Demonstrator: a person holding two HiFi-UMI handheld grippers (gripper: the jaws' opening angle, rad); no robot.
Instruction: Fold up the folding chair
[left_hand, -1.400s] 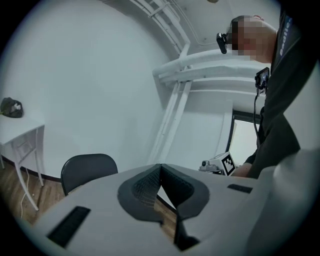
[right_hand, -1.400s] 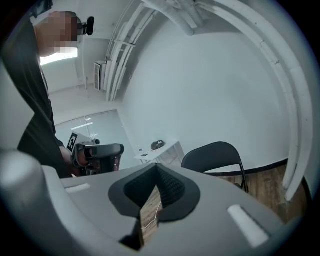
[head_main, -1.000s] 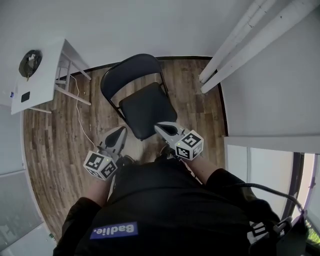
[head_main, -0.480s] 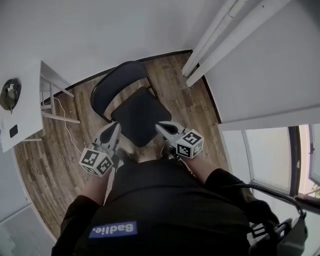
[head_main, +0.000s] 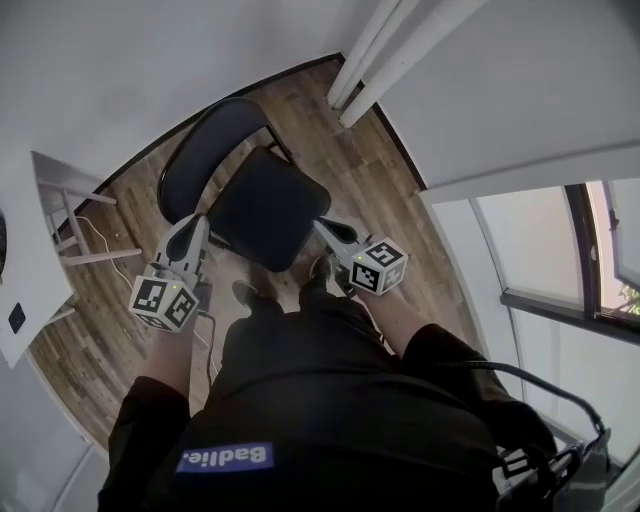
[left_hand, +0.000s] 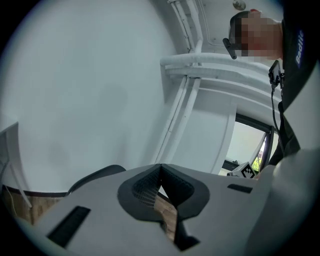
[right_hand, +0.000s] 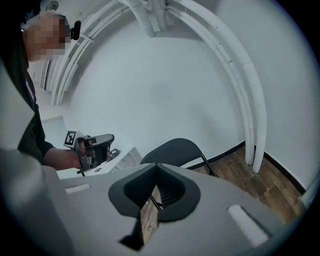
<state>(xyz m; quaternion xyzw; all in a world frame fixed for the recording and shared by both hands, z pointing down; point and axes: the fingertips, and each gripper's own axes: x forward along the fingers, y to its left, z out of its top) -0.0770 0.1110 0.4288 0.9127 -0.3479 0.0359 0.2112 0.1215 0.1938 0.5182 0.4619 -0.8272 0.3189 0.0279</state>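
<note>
A black folding chair stands unfolded on the wood floor, its seat (head_main: 268, 205) in front of me and its curved backrest (head_main: 205, 130) beyond. My left gripper (head_main: 195, 225) hovers at the seat's left edge, jaws shut and empty. My right gripper (head_main: 322, 228) hangs at the seat's right front corner, also shut on nothing. In the left gripper view the shut jaws (left_hand: 160, 167) point past the backrest (left_hand: 95, 175). In the right gripper view the shut jaws (right_hand: 156, 167) aim at the backrest (right_hand: 172, 150), with the left gripper (right_hand: 95, 147) off to the left.
A white table (head_main: 20, 270) stands at the left with a cable (head_main: 95, 225) trailing on the floor beside it. White pipes (head_main: 375, 40) run up the wall behind the chair. A window (head_main: 560, 260) is at the right. My shoes (head_main: 250, 295) are just before the seat.
The left gripper has swung out to the left, from the seat's front to its left side. The right gripper has shifted slightly and turned. The chair stays unfolded; the view has swung right.
</note>
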